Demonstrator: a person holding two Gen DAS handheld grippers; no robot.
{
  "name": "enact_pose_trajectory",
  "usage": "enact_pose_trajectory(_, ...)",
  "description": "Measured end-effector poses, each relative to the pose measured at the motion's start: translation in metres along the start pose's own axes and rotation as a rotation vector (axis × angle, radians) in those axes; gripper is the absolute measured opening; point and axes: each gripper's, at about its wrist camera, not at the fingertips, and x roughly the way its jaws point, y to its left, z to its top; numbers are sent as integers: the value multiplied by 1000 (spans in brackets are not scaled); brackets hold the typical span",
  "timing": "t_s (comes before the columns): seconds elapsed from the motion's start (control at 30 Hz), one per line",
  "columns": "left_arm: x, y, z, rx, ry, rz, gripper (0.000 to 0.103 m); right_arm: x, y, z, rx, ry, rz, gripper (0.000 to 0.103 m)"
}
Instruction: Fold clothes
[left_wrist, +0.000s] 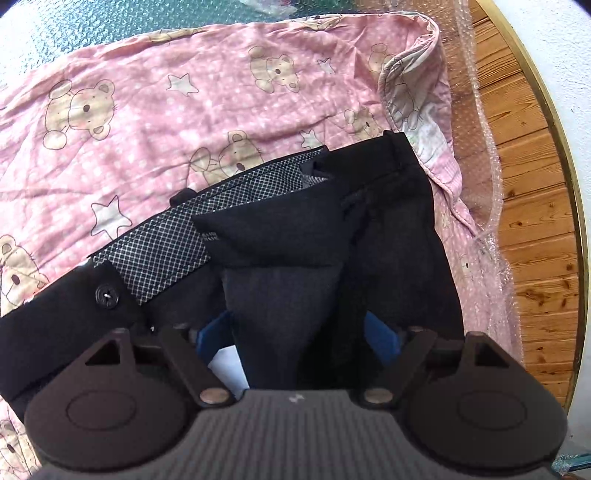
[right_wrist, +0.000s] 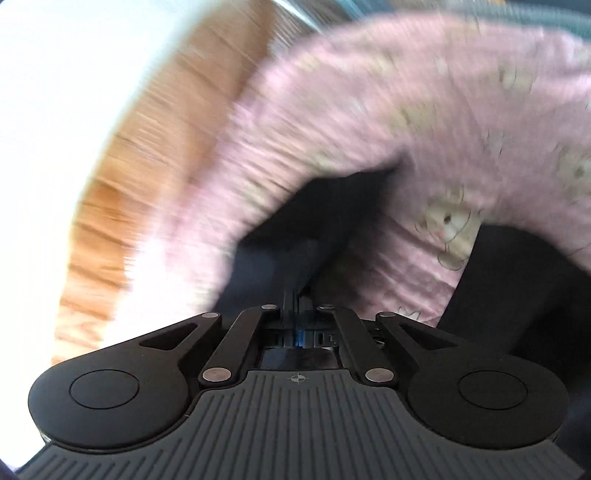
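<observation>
Folding dark trousers (left_wrist: 388, 229) on a pink bear-print sheet (left_wrist: 184, 122), we hold the left gripper (left_wrist: 299, 332) low over the waistband, its blue fingers (left_wrist: 380, 339) spread wide on either side of the dark cloth without pinching it. The right gripper (right_wrist: 295, 295) has its fingers pressed together; its view is badly blurred, so whether cloth is caught there (a dark fold lies just ahead) we cannot tell. To do this step well, we judge, both sides should grip at matching seams and lift evenly, keeping the checked lining (left_wrist: 166, 251) flat inside.
</observation>
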Motion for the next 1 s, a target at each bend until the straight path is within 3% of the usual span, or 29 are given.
enact_pose_trajectory(0.03, 0, 1, 0, -2, -2, 2, 83, -21, -10, -8, 9, -12, -20, 0)
enact_pose_trajectory(0.17, 10, 0, 2, 5, 6, 33, 83, -38, -75, -22, 67, 14, -244, 0)
enact_pose_trajectory(0.23, 13, -4, 4, 11, 3, 35, 83, -37, -93, -18, 145, 11, -269, 0)
enact_pose_trajectory(0.3, 14, -10, 5, 23, -3, 33, 83, -39, -98, -16, 174, -2, -318, 12)
enact_pose_trajectory(0.37, 11, -14, 6, 41, -9, 34, 83, -53, -82, -18, 100, -57, -406, 22)
enact_pose_trajectory(0.43, 6, -15, 5, 61, -15, 32, 83, -66, -44, -26, -114, -109, -421, 23)
enact_pose_trajectory(0.5, 0, -12, 4, 67, -19, 31, 83, -65, 13, -53, -411, -77, -321, 23)
enact_pose_trajectory(0.57, -4, -5, 3, 47, -19, 27, 83, -48, 76, -98, -726, 113, -74, 25)
enact_pose_trajectory(0.63, -8, 0, 1, 25, -16, 8, 83, -26, 136, -154, -1045, 312, 174, 52)
enact_pose_trajectory(0.7, -14, 1, -2, 14, -12, -11, 83, -6, 179, -211, -1342, 430, 345, 57)
enact_pose_trajectory(0.8, -28, -3, -10, 25, -8, -63, 83, 38, 211, -262, -1623, 581, 429, 60)
enact_pose_trajectory(0.9, -38, -6, -20, 30, 3, -111, 84, 80, 218, -279, -1790, 731, 424, 60)
enact_pose_trajectory(0.97, -42, -5, -28, 23, 5, -128, 84, 100, 218, -285, -1877, 810, 410, 51)
enact_pose_trajectory(1.0, -42, -5, -32, 22, 15, -142, 84, 105, 219, -284, -1884, 838, 413, 14)
